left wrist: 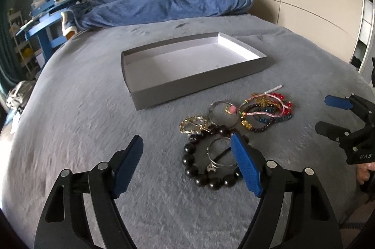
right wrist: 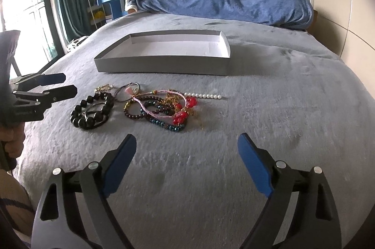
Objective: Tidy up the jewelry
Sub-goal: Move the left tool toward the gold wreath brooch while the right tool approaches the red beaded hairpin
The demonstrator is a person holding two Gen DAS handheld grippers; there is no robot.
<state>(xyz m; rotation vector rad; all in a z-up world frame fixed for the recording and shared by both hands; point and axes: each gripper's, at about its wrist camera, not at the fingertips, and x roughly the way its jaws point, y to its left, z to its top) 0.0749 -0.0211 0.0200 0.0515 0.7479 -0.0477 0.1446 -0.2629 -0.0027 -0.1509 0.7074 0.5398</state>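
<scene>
Fingers on your left gripper (left wrist: 187, 155) are standing apart with nothing pressed between them, hovering over the near end of the jewelry heap; your right gripper (right wrist: 187, 155) is likewise spread wide and empty, hanging above bare bedcover on the near side of the heap.

You are working on a grey plush bedcover (right wrist: 269, 131), not a firm surface, so it will give under any push. Lying towards the near edge of the bed is a bracelet of large glossy black beads (left wrist: 189, 158), with a thin silver bangle (left wrist: 220, 142) resting inside its loop and a gold filigree ring-shaped piece (left wrist: 193, 124) touching its far side. Just to the right is a tangle of small dark, teal and red beaded bracelets with a pink cord (right wrist: 164, 108), and a short strand of white pearls (right wrist: 202, 95) is pointing away from it. Beyond them all, a shallow grey cardboard tray with a pale inside (right wrist: 164, 66) is sitting empty, so nothing is sorted yet.

I judge the black bracelet to be the left hand's likely first pick. You are best straddling a single bead along its outer arc, away from the bangle, and closing gently before lifting straight up. Watch that the bangle is not riding along, and leave the tangle for the right hand.
</scene>
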